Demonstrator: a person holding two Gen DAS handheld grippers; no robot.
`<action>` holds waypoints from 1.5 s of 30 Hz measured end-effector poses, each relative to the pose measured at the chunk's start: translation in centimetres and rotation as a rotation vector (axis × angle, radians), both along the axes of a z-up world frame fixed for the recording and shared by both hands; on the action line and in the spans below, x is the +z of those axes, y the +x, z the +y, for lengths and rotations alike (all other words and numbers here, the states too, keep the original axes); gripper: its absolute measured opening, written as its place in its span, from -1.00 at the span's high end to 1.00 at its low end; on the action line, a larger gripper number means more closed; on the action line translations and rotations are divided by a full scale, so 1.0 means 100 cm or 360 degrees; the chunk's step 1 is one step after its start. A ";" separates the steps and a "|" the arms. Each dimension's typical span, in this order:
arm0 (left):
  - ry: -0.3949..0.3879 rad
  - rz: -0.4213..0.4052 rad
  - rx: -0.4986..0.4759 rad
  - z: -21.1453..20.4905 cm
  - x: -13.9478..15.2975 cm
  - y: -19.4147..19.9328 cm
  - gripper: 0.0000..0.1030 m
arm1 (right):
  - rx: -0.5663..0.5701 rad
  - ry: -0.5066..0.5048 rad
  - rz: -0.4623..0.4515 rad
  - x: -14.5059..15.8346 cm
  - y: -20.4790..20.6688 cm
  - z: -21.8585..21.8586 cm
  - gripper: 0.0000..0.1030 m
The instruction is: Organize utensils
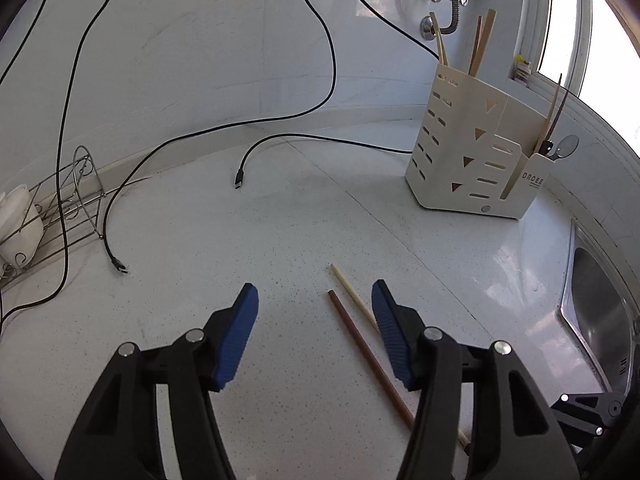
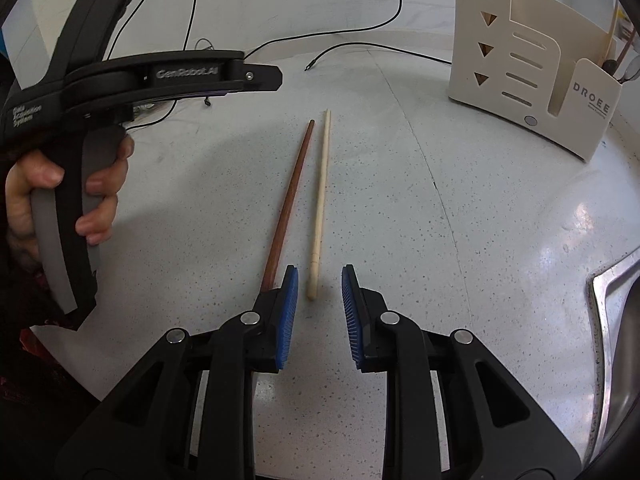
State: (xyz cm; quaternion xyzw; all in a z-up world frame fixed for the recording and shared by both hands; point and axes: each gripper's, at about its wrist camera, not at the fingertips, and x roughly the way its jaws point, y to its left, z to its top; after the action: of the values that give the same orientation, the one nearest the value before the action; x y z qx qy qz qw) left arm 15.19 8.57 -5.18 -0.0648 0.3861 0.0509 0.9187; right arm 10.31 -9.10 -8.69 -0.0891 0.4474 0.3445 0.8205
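pale stick: the cream chopstick (image 2: 320, 204) lies flat on the speckled counter (image 2: 460, 220), thick end nearest the right gripper, thin end pointing off toward the back wall. Loose, nothing touching it as far as I can see.

brown stick: the brown chopstick (image 2: 290, 200) lies right beside it on the left, nearly parallel, the two tips close together at the far end. My guess is they're a mismatched pair left out, waiting to be sorted.

right gripper: the right gripper (image 2: 320, 292) is angled down with its jaws apart but fairly narrow, and the butt of the pale stick sits just ahead of the gap, roughly centred. The brown stick's near end runs behind the left pad, so it looks lined up for the pale one only.

left gripper: the left gripper (image 1: 316, 300) stands wider open, nothing in it. Both sticks run between its pads, nearer the right-hand one. A hand (image 2: 68, 192) wraps its handle.

holder: the cream holder (image 1: 472, 160) stands well apart, over by the sink (image 1: 592, 312), already holding chopsticks in the tall slot and a spoon (image 1: 566, 147) in the low one. Probably where these go.

clutter: black cables (image 1: 280, 120) trail across the back, and a wire rack (image 1: 68, 208) sits at far left, all clear of the sticks.
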 end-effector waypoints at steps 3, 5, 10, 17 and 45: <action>-0.0026 0.0096 -0.0008 -0.001 -0.013 0.019 0.15 | -0.0017 0.0002 0.0007 -0.002 0.004 -0.003 0.58; -0.0046 0.0153 -0.0007 -0.002 -0.021 0.029 0.18 | -0.0012 0.0001 0.0007 -0.002 0.007 -0.005 0.58; -0.0109 0.0229 0.0018 0.003 -0.035 0.047 0.24 | -0.0011 0.0013 0.0006 -0.003 0.012 -0.006 0.58; -0.0095 0.0275 0.0022 0.004 -0.042 0.058 0.25 | -0.0010 0.0016 0.0009 -0.001 0.010 -0.004 0.58; 0.0014 0.0297 0.0059 -0.006 -0.044 0.051 0.55 | -0.0173 0.0095 0.0055 -0.002 0.013 -0.015 0.82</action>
State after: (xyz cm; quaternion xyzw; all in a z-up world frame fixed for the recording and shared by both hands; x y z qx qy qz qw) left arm 20.28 7.93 -9.58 -0.0630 0.4687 0.0755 0.8779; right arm 11.63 -10.56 -8.87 -0.0343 0.4553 0.3142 0.8324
